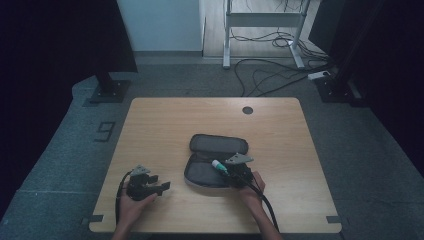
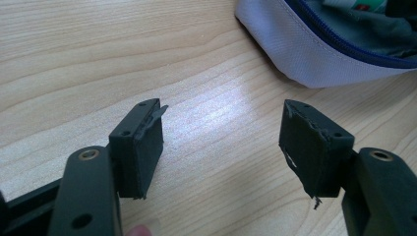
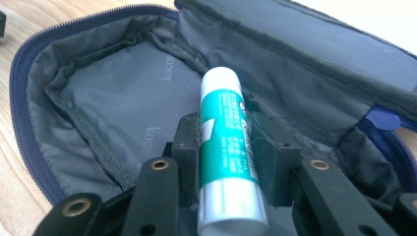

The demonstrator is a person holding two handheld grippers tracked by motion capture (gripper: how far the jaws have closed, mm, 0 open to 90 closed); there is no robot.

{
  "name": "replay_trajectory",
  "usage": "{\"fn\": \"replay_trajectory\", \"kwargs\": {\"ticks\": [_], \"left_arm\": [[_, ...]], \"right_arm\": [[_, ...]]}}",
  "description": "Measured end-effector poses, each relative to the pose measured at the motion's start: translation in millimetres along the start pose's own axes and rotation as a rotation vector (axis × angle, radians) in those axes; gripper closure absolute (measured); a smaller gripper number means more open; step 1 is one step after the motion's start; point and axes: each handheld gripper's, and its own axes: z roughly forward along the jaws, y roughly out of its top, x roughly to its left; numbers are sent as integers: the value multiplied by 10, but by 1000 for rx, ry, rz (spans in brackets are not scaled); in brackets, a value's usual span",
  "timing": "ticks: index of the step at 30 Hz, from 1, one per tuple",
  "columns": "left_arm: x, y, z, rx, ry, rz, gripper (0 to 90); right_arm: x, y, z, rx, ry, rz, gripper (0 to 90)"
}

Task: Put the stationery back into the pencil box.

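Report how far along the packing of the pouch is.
Done: the pouch lies unzipped and open on the table. In hand: the right claw is shut on the glue stick, held over the pouch's grey lining. The left claw is open over bare wood. Left, likely: releasing the stick inside, then zipping.

A wooden table [image 1: 160, 130] holds an open grey pouch [image 1: 215, 150] near its middle. The right gripper [image 1: 227, 172] holds a green-and-white tube [image 1: 219, 166] over the pouch. The left gripper [image 1: 161, 188], jaws apart, sits well left of the pouch.
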Motion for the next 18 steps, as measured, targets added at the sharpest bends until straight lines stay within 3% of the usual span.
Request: {"fn": "replay_trajectory", "kwargs": {"ticks": [3,7,18], "left_arm": [[-1,1,-4,-1,-1,-1,337],[1,2,-5,-1,-1,-1,337],[-2,2,-9,-2,-2,1,337]], "right_arm": [[7,1,-3,-1,-1,-1,621],[11,10,-26,-18,-12,8,529],[-16,35,-127,-102,35,69,440]]}}
